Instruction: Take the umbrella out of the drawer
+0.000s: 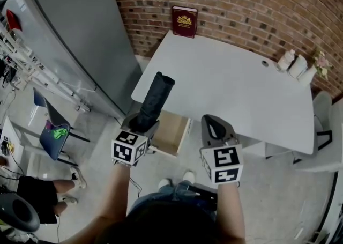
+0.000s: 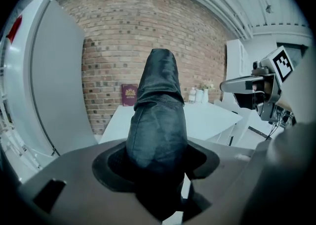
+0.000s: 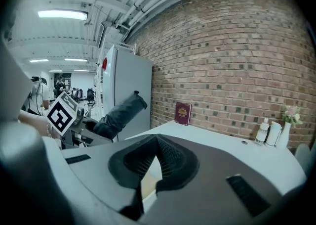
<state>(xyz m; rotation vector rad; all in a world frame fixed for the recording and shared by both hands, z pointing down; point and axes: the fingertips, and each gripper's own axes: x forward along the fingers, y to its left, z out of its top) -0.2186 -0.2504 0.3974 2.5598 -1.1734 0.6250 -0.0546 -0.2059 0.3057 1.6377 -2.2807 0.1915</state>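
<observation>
The rough red brick wall (image 1: pixel 241 1) backs a smooth white counter (image 1: pixel 230 87) with rounded corners. Below the counter's near edge a drawer (image 1: pixel 170 133) stands open, its inside pale wood. The umbrella (image 1: pixel 155 98) is out of the drawer, above its left side: a folded, stubby cylinder in a wrinkled black fabric sleeve, tilted up towards the wall. The left gripper (image 1: pixel 142 124) has its jaws clamped on the umbrella's lower end. The right gripper (image 1: pixel 216 125) has its ribbed jaws meeting at the tips, with nothing between them. A maroon book (image 1: pixel 184 21) leans against the bricks.
</observation>
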